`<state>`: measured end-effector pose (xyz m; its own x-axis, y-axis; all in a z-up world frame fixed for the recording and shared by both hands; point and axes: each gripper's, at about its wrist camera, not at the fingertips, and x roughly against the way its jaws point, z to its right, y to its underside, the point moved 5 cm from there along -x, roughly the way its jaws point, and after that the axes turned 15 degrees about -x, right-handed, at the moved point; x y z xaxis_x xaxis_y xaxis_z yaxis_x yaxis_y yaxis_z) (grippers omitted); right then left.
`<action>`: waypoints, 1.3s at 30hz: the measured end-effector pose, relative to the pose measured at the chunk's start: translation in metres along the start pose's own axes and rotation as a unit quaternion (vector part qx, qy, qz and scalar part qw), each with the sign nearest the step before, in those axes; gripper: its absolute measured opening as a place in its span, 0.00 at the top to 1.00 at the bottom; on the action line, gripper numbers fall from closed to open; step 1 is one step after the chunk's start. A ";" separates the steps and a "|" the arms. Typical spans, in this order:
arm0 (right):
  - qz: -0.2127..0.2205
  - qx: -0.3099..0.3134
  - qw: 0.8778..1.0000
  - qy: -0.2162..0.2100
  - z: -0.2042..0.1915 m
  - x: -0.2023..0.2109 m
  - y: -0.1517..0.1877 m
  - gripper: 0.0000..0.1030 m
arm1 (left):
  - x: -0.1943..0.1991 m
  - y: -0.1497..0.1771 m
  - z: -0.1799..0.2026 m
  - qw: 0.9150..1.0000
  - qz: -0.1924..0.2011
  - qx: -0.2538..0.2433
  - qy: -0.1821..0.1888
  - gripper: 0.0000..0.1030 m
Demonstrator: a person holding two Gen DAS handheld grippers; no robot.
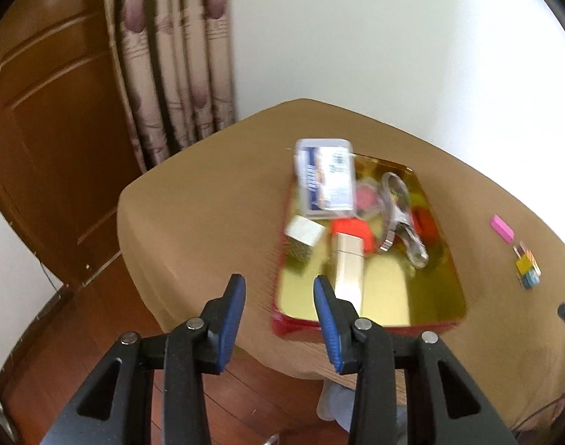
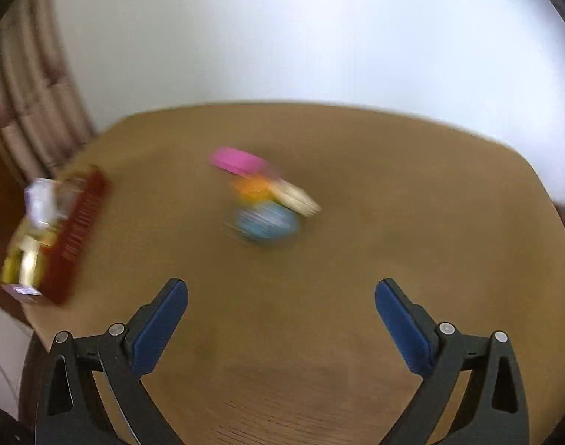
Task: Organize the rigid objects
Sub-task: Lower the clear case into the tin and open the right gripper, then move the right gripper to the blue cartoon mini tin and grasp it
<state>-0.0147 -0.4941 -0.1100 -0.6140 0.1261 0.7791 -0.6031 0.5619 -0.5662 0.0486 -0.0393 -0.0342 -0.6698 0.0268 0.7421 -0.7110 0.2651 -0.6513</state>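
Meanwhile the left gripper [image 1: 278, 296] hangs over the near-left corner of the red-walled, gold-lined rectangular tray [image 1: 423, 296], its jaws narrowly parted and empty; the right gripper [image 2: 281, 307] is spread wide, empty, above the tan tablecloth [image 2: 393, 222], facing a blurred pink block [image 2: 238, 159] and blue round object [image 2: 266, 222]

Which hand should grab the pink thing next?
The right. Its hand-held gripper is wide open, empty, and faces the pink block on the table. The left hand-held gripper is narrower, empty too, and points at the tray.
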 end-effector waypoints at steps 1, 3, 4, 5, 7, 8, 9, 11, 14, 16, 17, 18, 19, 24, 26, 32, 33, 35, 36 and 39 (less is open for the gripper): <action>-0.010 -0.007 1.000 0.008 0.018 -0.002 0.004 0.02 | 0.001 0.000 0.009 1.000 0.000 -0.011 0.004 0.62; -0.015 -0.022 1.000 0.010 0.045 -0.002 0.012 0.02 | 0.006 0.000 0.033 0.999 0.000 -0.040 0.009 0.62; -0.017 -0.027 0.999 0.003 0.050 -0.003 0.014 0.02 | 0.008 0.000 0.043 0.999 0.001 -0.051 0.011 0.62; -0.019 -0.031 0.999 -0.009 0.050 -0.004 0.013 0.02 | 0.011 0.000 0.058 0.998 0.004 -0.063 0.016 0.62; -0.013 -0.021 0.999 -0.034 0.040 -0.007 0.008 0.03 | 0.014 0.000 0.080 0.997 0.003 -0.075 0.030 0.62; -0.011 -0.012 0.999 -0.051 0.030 -0.008 0.006 0.05 | 0.015 0.000 0.095 0.996 -0.001 -0.080 0.046 0.62; -0.010 0.000 0.998 -0.067 0.022 -0.010 0.003 0.08 | 0.014 0.001 0.104 0.995 -0.006 -0.083 0.058 0.62; -0.017 0.008 0.996 -0.088 0.007 -0.017 0.000 0.14 | 0.013 0.002 0.126 0.992 -0.016 -0.096 0.079 0.62; -0.029 -0.002 0.992 -0.119 -0.008 -0.026 -0.010 0.15 | 0.013 0.004 0.144 0.989 -0.022 -0.120 0.082 0.62; -0.038 -0.006 0.992 -0.123 -0.014 -0.039 -0.016 0.19 | 0.011 0.004 0.152 0.988 -0.024 -0.133 0.078 0.62; -0.048 -0.014 0.990 -0.129 -0.015 -0.044 -0.017 0.24 | 0.010 0.004 0.154 0.987 -0.026 -0.136 0.078 0.62; -0.053 -0.019 0.990 -0.130 -0.014 -0.048 -0.018 0.24 | 0.008 0.004 0.154 0.987 -0.028 -0.136 0.079 0.62; -0.058 -0.023 0.989 -0.131 -0.017 -0.053 -0.020 0.24 | 0.008 0.004 0.153 0.987 -0.030 -0.135 0.081 0.62; -0.078 -0.028 0.988 -0.130 -0.023 -0.071 -0.023 0.26 | -0.005 0.004 0.152 0.987 -0.047 -0.122 0.095 0.62; -0.082 -0.028 0.988 -0.126 -0.027 -0.078 -0.025 0.29 | -0.012 0.005 0.153 0.986 -0.058 -0.118 0.102 0.62; -0.085 -0.028 0.988 -0.124 -0.030 -0.087 -0.034 0.31 | -0.026 0.008 0.154 0.984 -0.078 -0.115 0.111 0.62; -0.086 -0.027 0.988 -0.123 -0.032 -0.089 -0.035 0.32 | -0.028 0.009 0.155 0.983 -0.081 -0.118 0.113 0.62; -0.087 -0.024 0.989 -0.119 -0.034 -0.092 -0.037 0.32 | -0.031 0.011 0.157 0.983 -0.086 -0.121 0.110 0.62; -0.089 -0.022 0.989 -0.120 -0.035 -0.093 -0.037 0.34 | -0.033 0.012 0.157 0.982 -0.088 -0.123 0.110 0.62; -0.089 -0.014 0.990 -0.112 -0.038 -0.096 -0.038 0.38 | -0.037 0.014 0.157 0.981 -0.096 -0.125 0.111 0.62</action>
<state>0.0865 -0.4971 -0.1529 -0.5995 -0.1592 0.7844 -0.6988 0.5819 -0.4160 0.0297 -0.1882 -0.0960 -0.4458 0.1559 0.8815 -0.7259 0.5132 -0.4579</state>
